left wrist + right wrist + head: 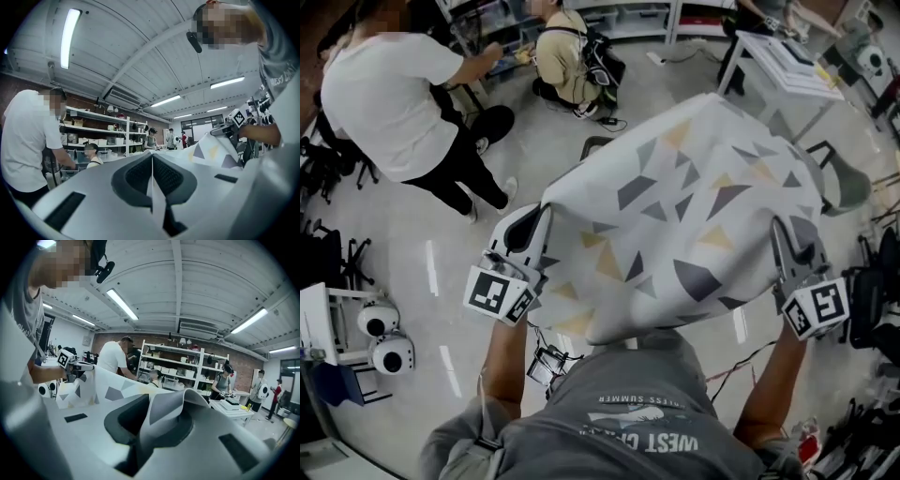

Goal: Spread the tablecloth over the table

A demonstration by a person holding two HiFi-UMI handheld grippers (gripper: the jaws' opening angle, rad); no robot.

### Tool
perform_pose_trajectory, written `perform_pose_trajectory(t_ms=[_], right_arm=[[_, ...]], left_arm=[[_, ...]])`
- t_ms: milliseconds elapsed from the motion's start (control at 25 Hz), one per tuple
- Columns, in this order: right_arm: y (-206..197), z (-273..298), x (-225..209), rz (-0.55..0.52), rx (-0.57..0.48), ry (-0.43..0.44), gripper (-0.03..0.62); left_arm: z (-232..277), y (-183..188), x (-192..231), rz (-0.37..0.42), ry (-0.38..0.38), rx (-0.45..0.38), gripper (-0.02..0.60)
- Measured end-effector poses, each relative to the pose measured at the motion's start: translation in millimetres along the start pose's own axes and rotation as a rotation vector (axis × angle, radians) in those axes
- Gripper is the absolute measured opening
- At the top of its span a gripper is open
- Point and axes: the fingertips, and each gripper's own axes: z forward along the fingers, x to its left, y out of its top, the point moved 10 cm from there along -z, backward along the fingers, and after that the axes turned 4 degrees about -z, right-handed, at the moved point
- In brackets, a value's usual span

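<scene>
Though cluttered, glossy floor (539, 141) around tablecloth (694, 206)

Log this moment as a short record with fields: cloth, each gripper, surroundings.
cloth: tablecloth, white with grey and yellow triangles, held up off the floor, bulging away from the person
left gripper: shut on the tablecloth's near edge, left end
right gripper: shut on the same edge, right end
table under cloth: none visible
surroundings: person in white shirt at upper left; white table at upper right, clear of the cloth
</scene>
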Motion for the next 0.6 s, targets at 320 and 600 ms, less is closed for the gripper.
perform_pose_trajectory(t_ms=[320,600], right_arm=[[-24.4,12.5,-12.8,0.034,0.046,0.042,0.031],[-52.9,77.1,-59.9,0.067,0.105,0.094,0.031]], left_arm=[[6.1,-24.8,-1.8,-0.057,0.046,0.050,-0.003],[64.9,-49.4,21.0,-0.089,0.075,0.102,-0.003]])
